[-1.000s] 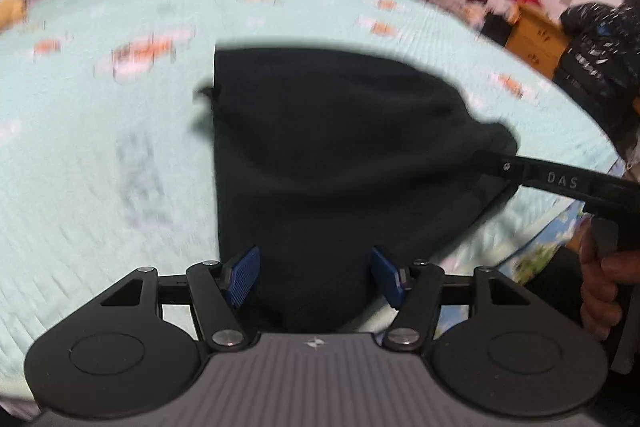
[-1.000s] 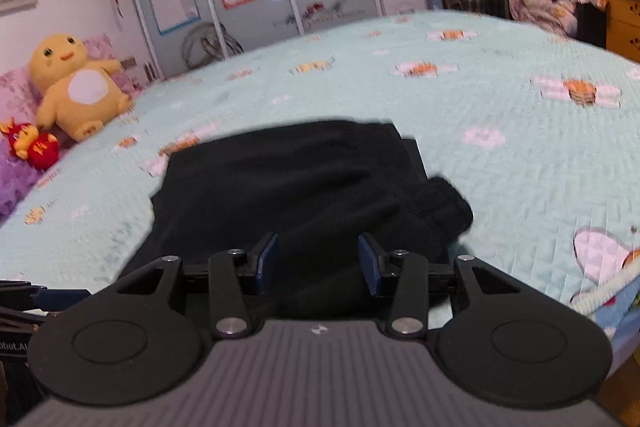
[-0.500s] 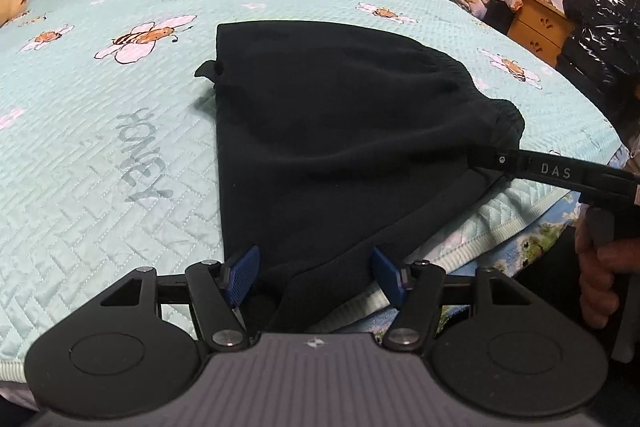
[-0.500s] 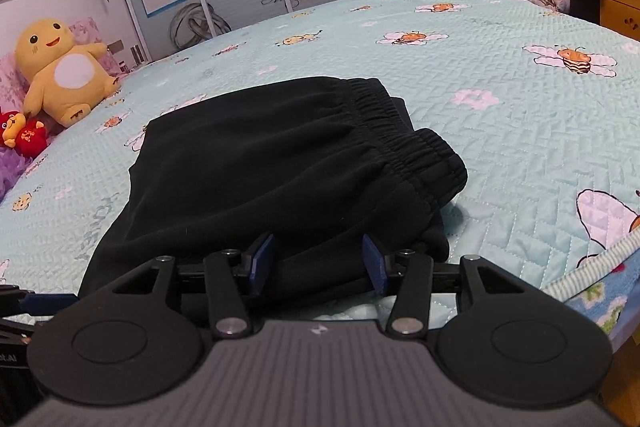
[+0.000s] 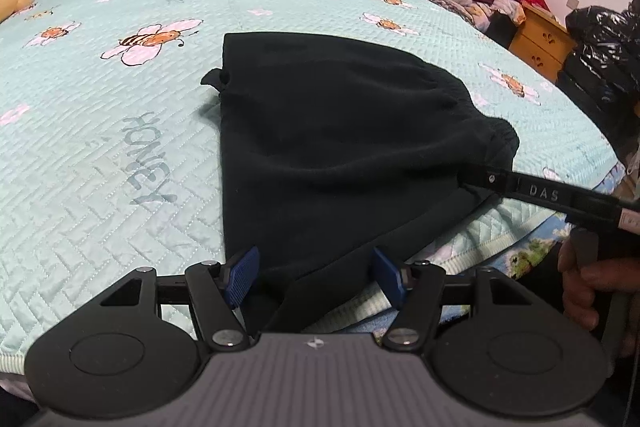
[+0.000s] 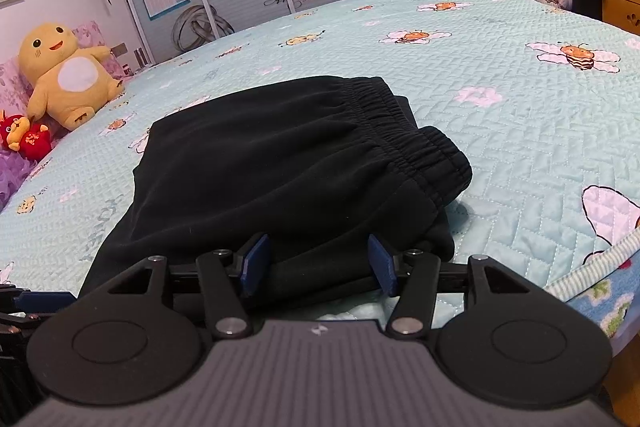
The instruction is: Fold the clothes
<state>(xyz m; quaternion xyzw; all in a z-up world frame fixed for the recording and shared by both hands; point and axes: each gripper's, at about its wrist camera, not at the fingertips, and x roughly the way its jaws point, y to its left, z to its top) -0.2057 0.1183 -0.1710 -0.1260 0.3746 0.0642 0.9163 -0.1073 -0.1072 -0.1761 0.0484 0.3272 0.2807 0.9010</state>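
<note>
Black trousers (image 6: 288, 163) on bedspread (image 6: 500, 75), yellow plush (image 6: 66, 75) far left.

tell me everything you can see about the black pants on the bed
The black pants look like soft, fleecy knit, with a gathered elastic waistband on the right. They lie folded in layers near the front edge of the mint quilted bedspread, and a strip of the fabric hangs over that edge. Both claws, left and right, are open at the near hem with cloth between their blue pads; neither pinches it.
</note>
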